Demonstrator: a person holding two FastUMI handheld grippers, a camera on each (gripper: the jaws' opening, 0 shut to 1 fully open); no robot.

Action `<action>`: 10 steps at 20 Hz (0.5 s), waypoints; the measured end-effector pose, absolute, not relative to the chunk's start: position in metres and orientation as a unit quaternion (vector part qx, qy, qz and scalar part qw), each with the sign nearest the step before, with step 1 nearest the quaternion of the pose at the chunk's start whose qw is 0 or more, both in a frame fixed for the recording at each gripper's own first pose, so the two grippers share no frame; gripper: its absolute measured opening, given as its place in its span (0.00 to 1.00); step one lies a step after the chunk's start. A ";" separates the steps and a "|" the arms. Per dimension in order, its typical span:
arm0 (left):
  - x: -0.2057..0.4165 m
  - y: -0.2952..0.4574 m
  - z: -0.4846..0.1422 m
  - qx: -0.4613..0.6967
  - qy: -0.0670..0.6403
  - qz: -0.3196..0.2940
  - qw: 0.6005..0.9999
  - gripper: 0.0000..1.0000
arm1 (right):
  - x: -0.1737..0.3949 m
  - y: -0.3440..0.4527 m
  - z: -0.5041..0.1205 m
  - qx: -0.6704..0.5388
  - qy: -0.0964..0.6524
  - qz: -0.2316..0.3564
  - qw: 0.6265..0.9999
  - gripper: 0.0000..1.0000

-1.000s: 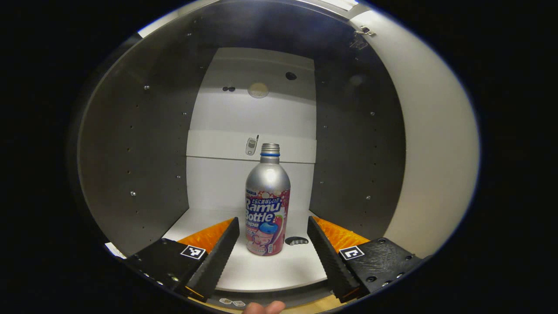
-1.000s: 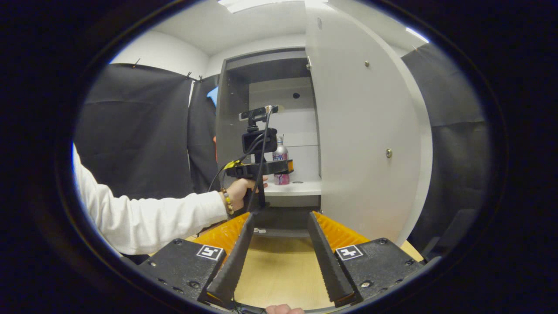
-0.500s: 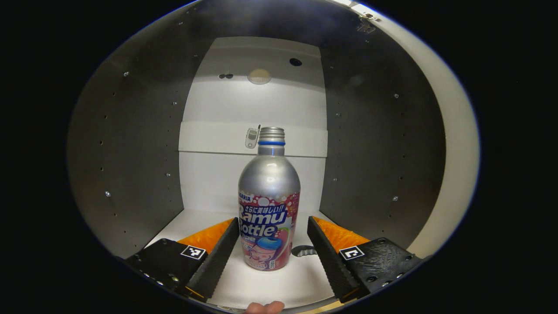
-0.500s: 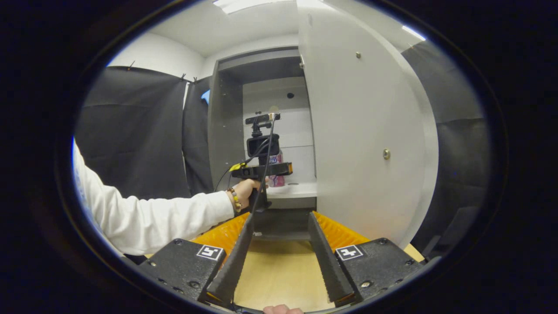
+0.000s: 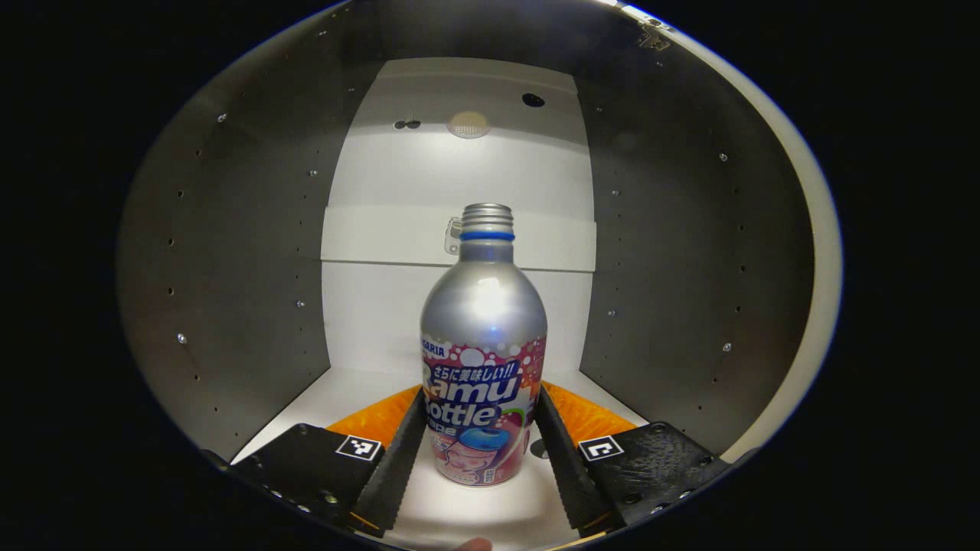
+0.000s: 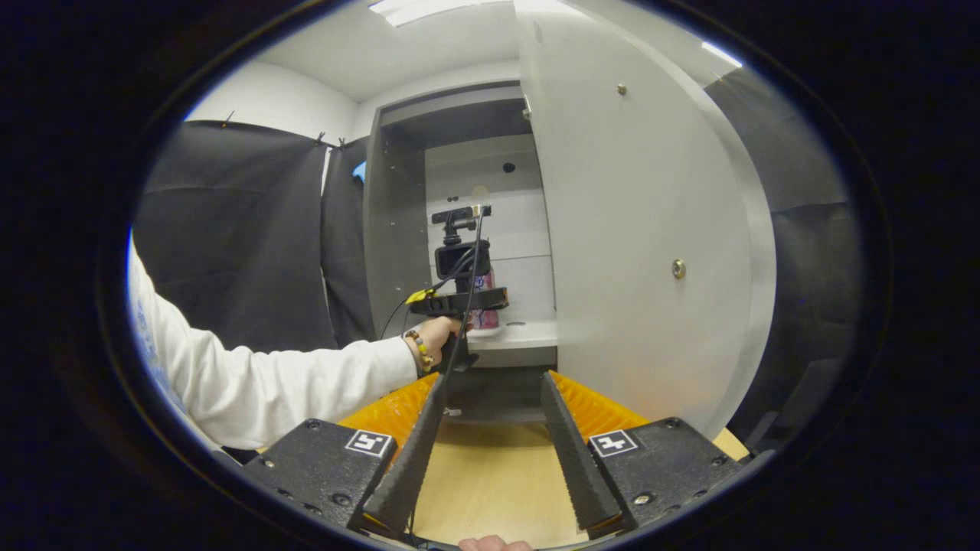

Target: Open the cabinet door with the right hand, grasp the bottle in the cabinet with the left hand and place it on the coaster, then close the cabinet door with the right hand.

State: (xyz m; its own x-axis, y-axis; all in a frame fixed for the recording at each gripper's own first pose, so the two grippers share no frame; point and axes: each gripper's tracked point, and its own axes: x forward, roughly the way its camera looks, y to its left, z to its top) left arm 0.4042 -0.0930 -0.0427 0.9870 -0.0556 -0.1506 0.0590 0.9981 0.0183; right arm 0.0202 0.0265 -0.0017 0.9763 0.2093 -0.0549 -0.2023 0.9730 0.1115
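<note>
Inside the cabinet (image 5: 230, 252), the bottle (image 5: 482, 344) stands upright on the shelf (image 5: 337, 390) between my left hand-held gripper's (image 5: 481, 451) fingers, which flank it; I cannot tell whether they press. My right hand-held gripper (image 6: 490, 451) hangs released over the table (image 6: 490, 474), beside the open cabinet door (image 6: 635, 229).

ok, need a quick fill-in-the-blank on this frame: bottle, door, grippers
The silver metal bottle stands ___ on the white cabinet shelf.
It sits ___ the left hand-held gripper fingers.
The grey cabinet door is ___.
The right hand-held gripper hovers above the ___ tabletop.

Missing: upright; between; open; wooden
</note>
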 end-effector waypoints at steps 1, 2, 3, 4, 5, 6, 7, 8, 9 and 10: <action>0.402 -0.092 -0.039 0.007 0.071 -0.029 0.997 0.77 | 0.020 0.027 -0.002 0.052 0.034 0.105 0.993 0.80; 0.398 -0.091 -0.034 0.001 0.066 -0.033 0.997 0.76 | 0.021 0.027 -0.002 0.050 0.034 0.106 0.993 0.80; 0.392 -0.090 -0.028 0.000 0.061 -0.035 0.998 0.76 | 0.021 0.026 -0.002 0.048 0.033 0.106 0.993 0.80; 0.385 -0.088 -0.022 0.001 0.054 -0.037 0.998 0.76 | 0.020 0.027 -0.002 0.049 0.033 0.107 0.993 0.80; 0.375 -0.088 -0.015 0.000 0.048 -0.040 0.998 0.76 | 0.019 0.028 -0.001 0.051 0.032 0.109 0.992 0.80; 0.364 -0.088 -0.008 -0.004 0.043 -0.048 0.998 0.76 | 0.019 0.028 -0.001 0.052 0.030 0.111 0.992 0.80; 0.350 -0.087 -0.002 -0.009 0.038 -0.056 0.998 0.76 | 0.018 0.027 0.000 0.052 0.028 0.112 0.992 0.80; 0.336 -0.085 0.004 -0.012 0.033 -0.064 0.997 0.76 | 0.018 0.027 0.000 0.051 0.026 0.113 0.992 0.80; 0.319 -0.082 0.009 -0.014 0.027 -0.070 0.997 0.76 | 0.017 0.028 0.000 0.050 0.026 0.115 0.992 0.80; 0.302 -0.079 0.014 -0.012 0.020 -0.075 0.997 0.76 | 0.016 0.028 0.000 0.049 0.025 0.118 0.991 0.80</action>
